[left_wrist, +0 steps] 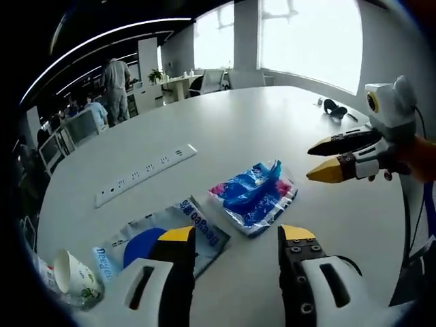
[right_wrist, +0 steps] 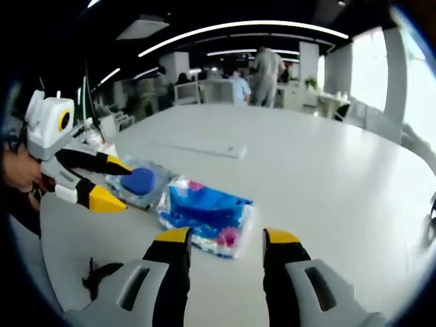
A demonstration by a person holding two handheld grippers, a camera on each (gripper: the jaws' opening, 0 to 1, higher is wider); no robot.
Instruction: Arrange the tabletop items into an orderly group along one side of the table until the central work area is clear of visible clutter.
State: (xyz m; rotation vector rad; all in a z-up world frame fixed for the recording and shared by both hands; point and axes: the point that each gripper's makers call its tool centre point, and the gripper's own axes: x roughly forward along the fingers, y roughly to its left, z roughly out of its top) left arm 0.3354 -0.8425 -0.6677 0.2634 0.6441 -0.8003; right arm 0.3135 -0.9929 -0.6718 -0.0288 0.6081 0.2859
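Observation:
A crumpled blue and pink plastic packet (left_wrist: 253, 194) (right_wrist: 204, 212) lies on the white table (left_wrist: 272, 129) (right_wrist: 320, 184). Beside it lies a silver packet with a blue disc (left_wrist: 163, 238) (right_wrist: 139, 182). My left gripper (left_wrist: 237, 235) stands open just short of both packets, with nothing between its jaws; in the right gripper view it (right_wrist: 117, 184) hovers open over the silver packet. My right gripper (right_wrist: 227, 236) is open right at the near edge of the blue packet; in the left gripper view it (left_wrist: 319, 161) reaches in from the right, open and empty.
A white power strip (left_wrist: 145, 174) (right_wrist: 201, 148) lies farther out on the table. A tipped paper cup (left_wrist: 75, 276) rests near the edge by the silver packet. A small black item (left_wrist: 334, 107) sits at the far side. People and desks stand beyond the table.

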